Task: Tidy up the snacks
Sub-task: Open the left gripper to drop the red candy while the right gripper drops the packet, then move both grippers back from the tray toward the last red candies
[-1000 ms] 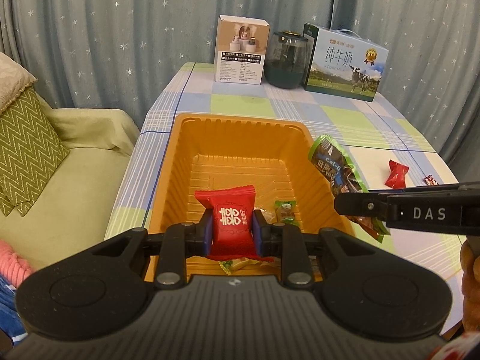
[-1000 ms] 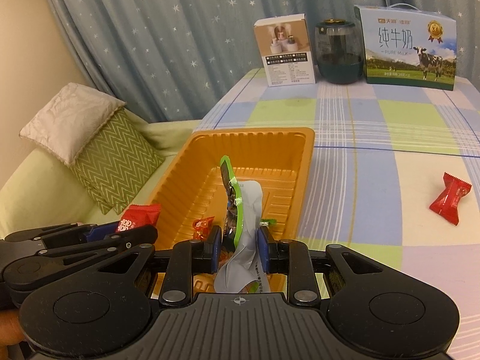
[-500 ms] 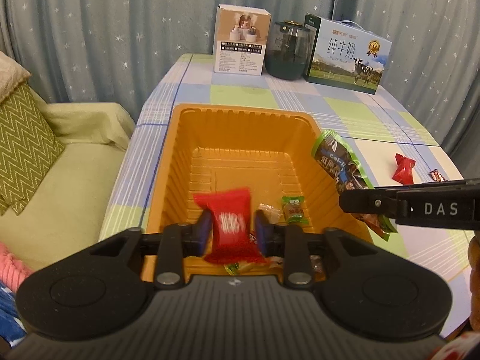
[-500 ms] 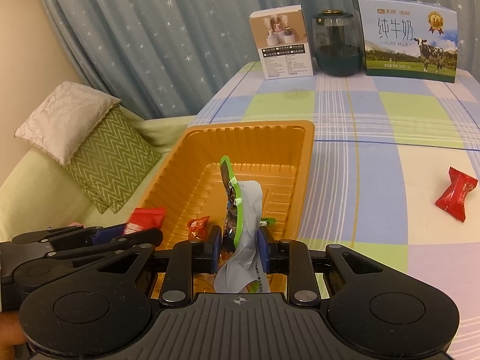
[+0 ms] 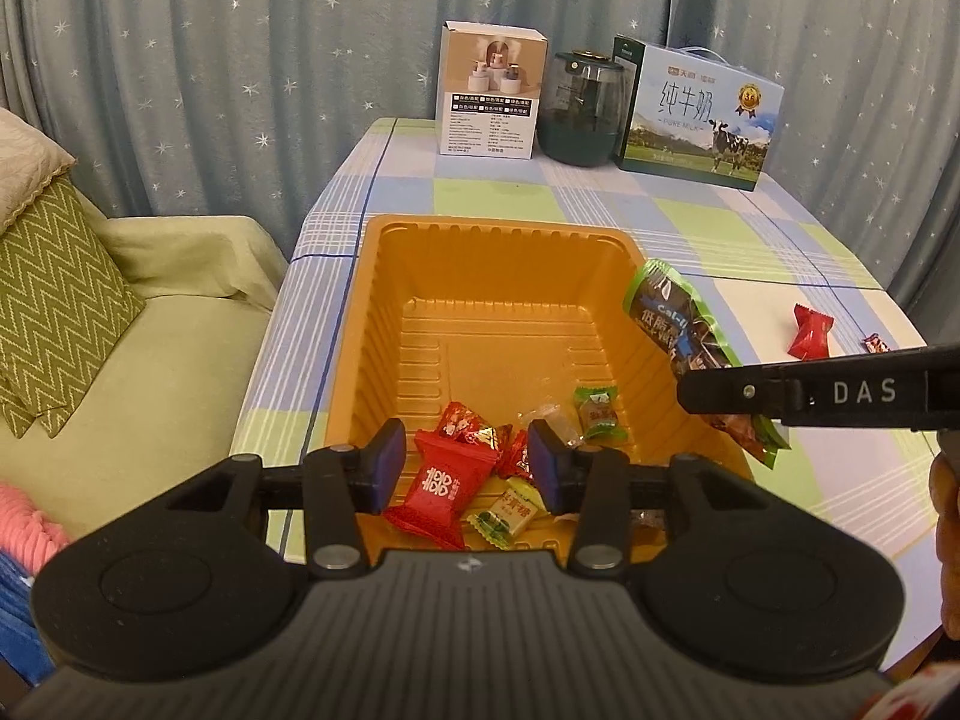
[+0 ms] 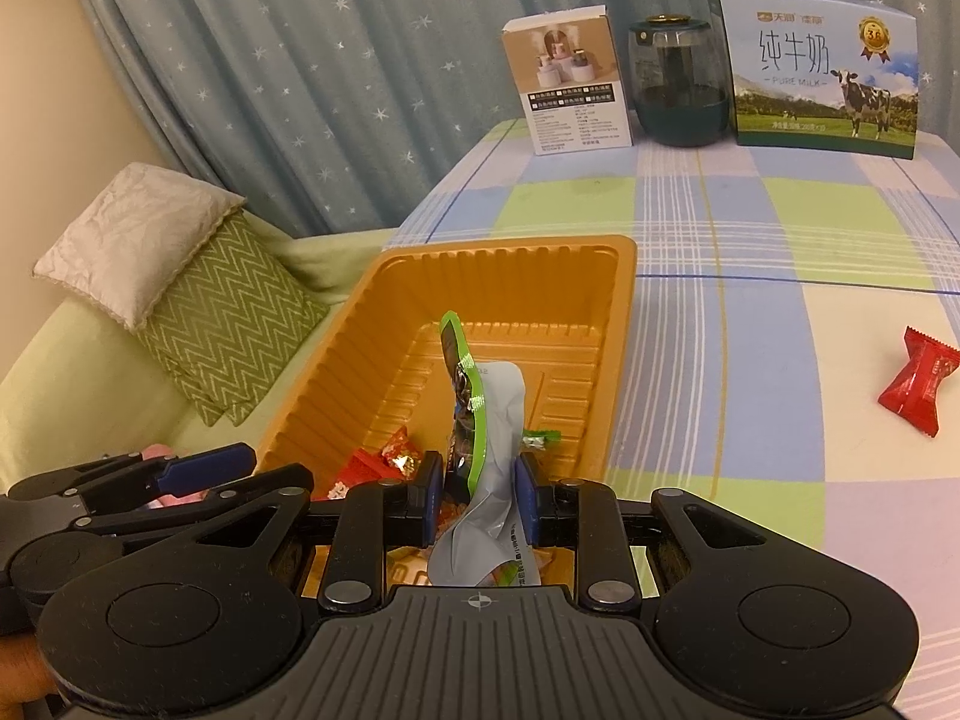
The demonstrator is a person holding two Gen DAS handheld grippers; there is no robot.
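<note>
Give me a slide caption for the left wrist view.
Left tool open above a red candy lying in the orange tray; right tool holds a green snack packet.

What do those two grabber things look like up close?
Both are black plastic. The left gripper and right gripper have ribbed bodies, round discs on each side, silver screws and blue pads on the jaws. White letters "DAS" mark the right one's side.

Blue-grey curtain (image 5: 270, 60) with white star print spans the back of the room. Table with checked cloth (image 6: 750, 240) in pale blue, green and cream stands against it. Light green sofa (image 5: 150, 330) sits beside the table, carrying a green zigzag cushion (image 6: 228, 324) and a cream cushion (image 6: 132, 234). Cream wall (image 6: 60, 90) at far left. Lighting warm, dim.
</note>
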